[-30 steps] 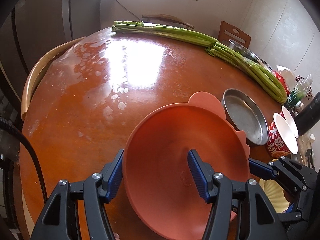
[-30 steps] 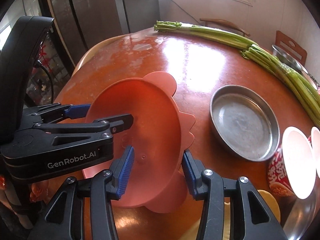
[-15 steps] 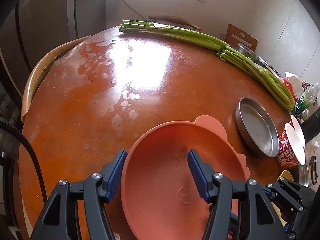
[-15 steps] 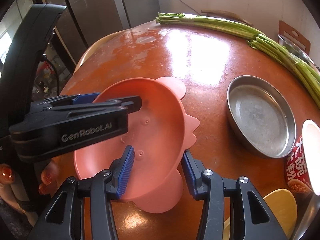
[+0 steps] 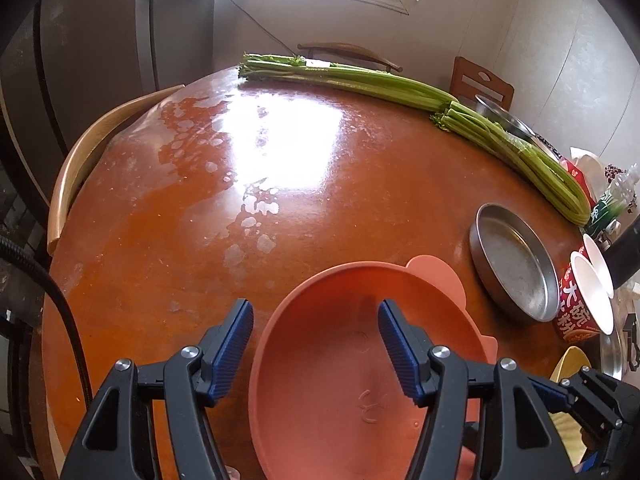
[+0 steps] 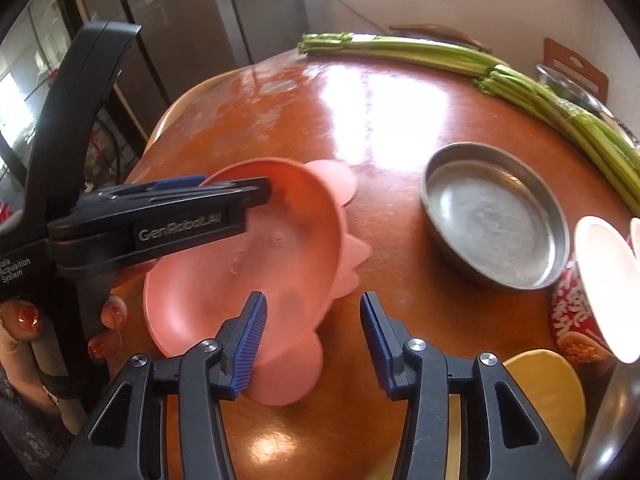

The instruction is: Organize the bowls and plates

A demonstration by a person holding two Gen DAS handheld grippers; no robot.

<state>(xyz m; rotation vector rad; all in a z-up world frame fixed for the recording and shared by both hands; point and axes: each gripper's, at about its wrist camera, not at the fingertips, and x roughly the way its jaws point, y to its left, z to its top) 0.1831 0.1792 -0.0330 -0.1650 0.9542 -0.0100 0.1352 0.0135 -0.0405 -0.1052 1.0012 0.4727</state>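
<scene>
We are working at a round, glossy red-brown counter (image 5: 168,240), with the pink bowl (image 6: 256,256) as our landmark, lying on the counter near its close edge. Our left gripper (image 5: 316,344) is reaching over the bowl's left rim: one of its blue fingers (image 5: 394,340) is hanging inside the bowl and the other is standing outside the rim, over the counter. These fingers have just been opening wider, with the rim between them, and neither pad is pressing on it. Our right gripper (image 6: 312,334) is hovering over the bowl's near right edge with its fingers moderately apart; they are gripping nothing that we can make out. A hand with red-painted nails (image 6: 108,320) is holding the left gripper's handle, left of the bowl. Right of the bowl, apart from it, a round metal pan (image 6: 496,216) is lying flat. Beyond the pan, an instant-noodle cup (image 6: 580,304) is standing. A yellow dish (image 6: 548,392) is lying near the bowl's right side. Long green celery stalks (image 5: 360,80) are stretching along the far edge, well apart from the bowl.
</scene>
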